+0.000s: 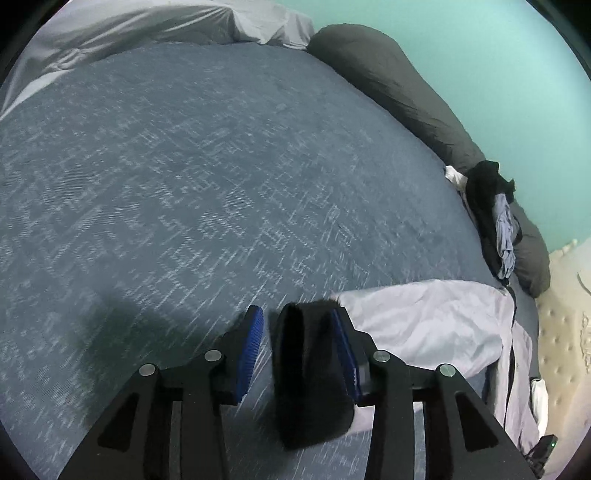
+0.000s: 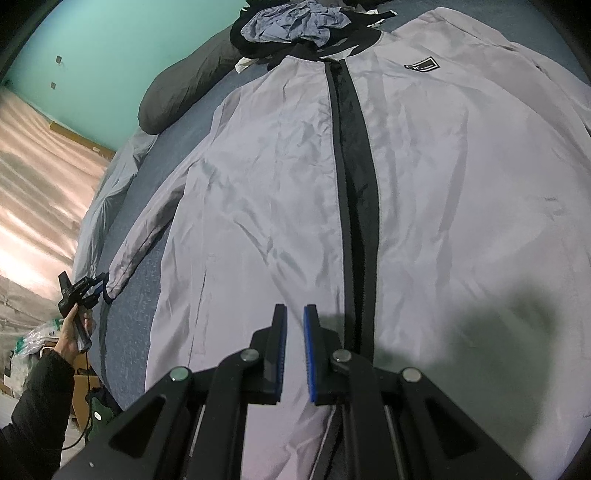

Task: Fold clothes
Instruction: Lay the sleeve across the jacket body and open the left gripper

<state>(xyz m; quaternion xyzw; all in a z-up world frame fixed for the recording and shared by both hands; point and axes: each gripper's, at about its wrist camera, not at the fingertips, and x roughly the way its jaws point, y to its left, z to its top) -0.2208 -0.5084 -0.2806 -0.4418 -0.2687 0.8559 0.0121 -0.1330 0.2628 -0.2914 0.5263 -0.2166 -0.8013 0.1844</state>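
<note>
- Far left in the right wrist view, the person's hand [image 2: 75, 334] holds the left tongs [image 2: 96, 287] at the cuff [image 2: 110, 286] of the jacket's sleeve [image 2: 155, 229].
- In the left wrist view the dark cuff [image 1: 314, 369] sits between the left tongs [image 1: 299, 354], draped against one pad; a gap shows on the other side, so the tongs look partly parted and I cannot tell whether they truly pinch it.
- The grey jacket [image 2: 266, 192] lies front up and spread flat on the bed [image 1: 184, 166], its black zipper strip [image 2: 356, 192] running up the middle, collar toward the pile of clothes [image 2: 295, 22] beside the dark pillow [image 2: 177, 96].
- The right tongs [image 2: 294, 350] hover over the hem just left of the zipper, jaws narrowly apart and empty.
- Judging from this, the sleeve is the step in hand: either being laid out straight or about to be folded across the chest.
- Either way, the cuff needs a firm pinch and a low, smooth carry to avoid dragging the body.
</note>
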